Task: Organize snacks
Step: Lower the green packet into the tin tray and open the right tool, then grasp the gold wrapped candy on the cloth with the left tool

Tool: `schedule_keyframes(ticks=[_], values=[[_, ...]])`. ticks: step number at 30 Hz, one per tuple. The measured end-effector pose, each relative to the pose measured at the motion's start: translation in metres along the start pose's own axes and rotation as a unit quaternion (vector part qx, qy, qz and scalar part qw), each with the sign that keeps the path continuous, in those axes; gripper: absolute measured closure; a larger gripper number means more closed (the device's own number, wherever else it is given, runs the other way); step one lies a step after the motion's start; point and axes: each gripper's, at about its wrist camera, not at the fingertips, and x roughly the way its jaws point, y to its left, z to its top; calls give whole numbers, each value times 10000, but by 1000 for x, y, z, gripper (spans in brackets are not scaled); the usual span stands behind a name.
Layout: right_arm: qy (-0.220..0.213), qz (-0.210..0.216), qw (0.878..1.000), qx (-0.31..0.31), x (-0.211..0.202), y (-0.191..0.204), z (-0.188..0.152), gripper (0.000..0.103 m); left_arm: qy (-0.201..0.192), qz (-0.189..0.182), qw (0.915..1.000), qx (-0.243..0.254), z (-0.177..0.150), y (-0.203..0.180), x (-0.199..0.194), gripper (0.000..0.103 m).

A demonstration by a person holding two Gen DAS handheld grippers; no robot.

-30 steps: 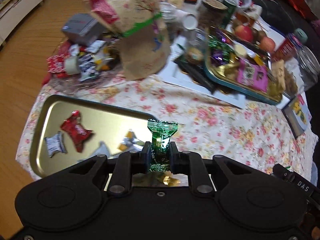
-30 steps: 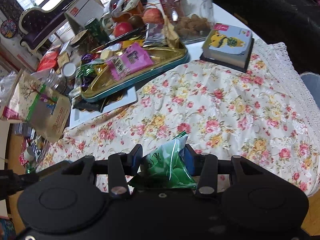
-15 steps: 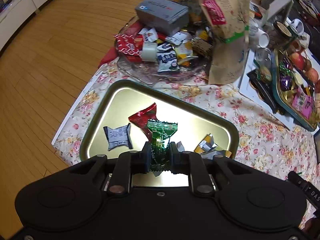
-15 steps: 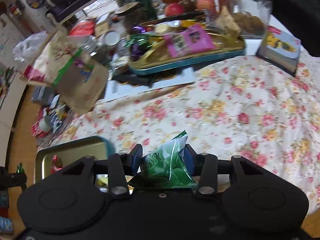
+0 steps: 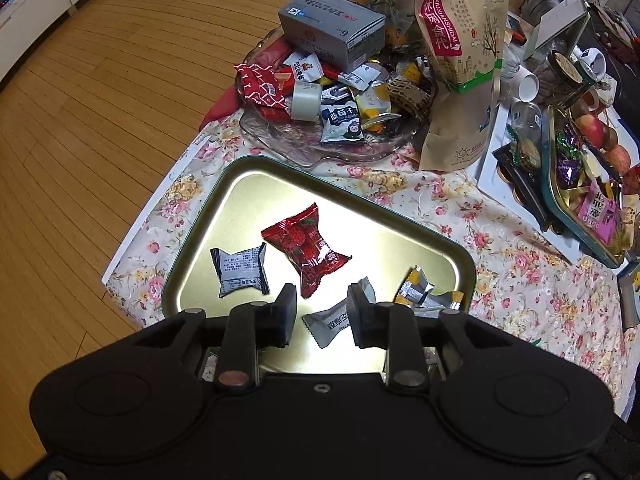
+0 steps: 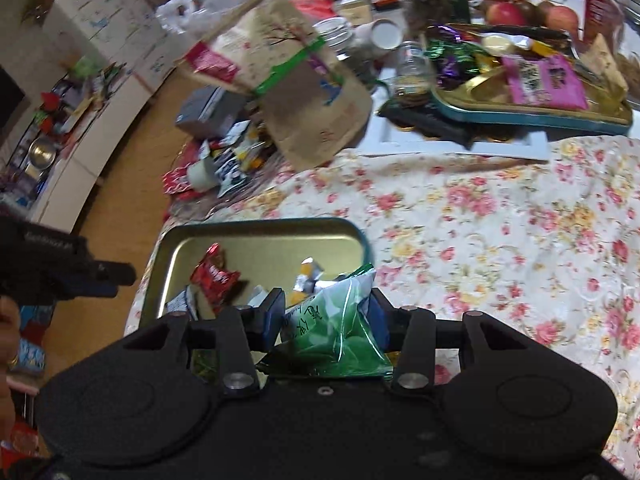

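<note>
Kraft pouch (image 5: 460, 76) marked "XIUXIANSHIDAI"; left gripper (image 5: 322, 312) jaws apart, empty, over gold tray (image 5: 240, 184); right gripper (image 6: 326, 316) jaws clamping green packet (image 6: 340, 328).

Readable stuff: the kraft snack pouch (image 5: 460, 80) near the tablecloth's far edge says "XIUXIANSHIDAI" and 休闲食代 on its red label, and a white packet (image 5: 342, 122) in the glass dish reads 蓝莓干.

Bright indoor light, blown-out glare on gold tray (image 5: 256, 184) floor, left wrist view sharp, right wrist view motion-blurred across kraft bag (image 6: 296, 80) and background, strong fisheye bending at edges, dim corners.
</note>
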Motion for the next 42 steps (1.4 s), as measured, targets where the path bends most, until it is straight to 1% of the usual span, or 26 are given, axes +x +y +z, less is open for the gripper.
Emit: schedule_keyframes(ticks=[5,9,13,18,27,34,42], values=[[-12,365,9990,-264,-1,17,-2,54,28,-9,10000,81,-2,-7,1,66],[-8,668,9971,-374,-5,25,-2,54,49,6,9999,166,-4,-13,3,66],[-119,712,9967,-377,-12,23,0,54,62,-9,9997,238,-5,-20,3,66],[-263,530,9981,-173,-19,7,6,54,83,10,9992,386,-8,-30,5,66],[-291,-87,9983,506,-24,-50,13,54,173,-71,9977,647,-14,-52,8,66],[-208,-459,9960,744,-27,-86,8,54,259,-117,9958,868,-21,-73,11,66],[-116,-708,9941,811,-29,-111,-3,54,221,54,9897,1413,-36,-110,15,66]])
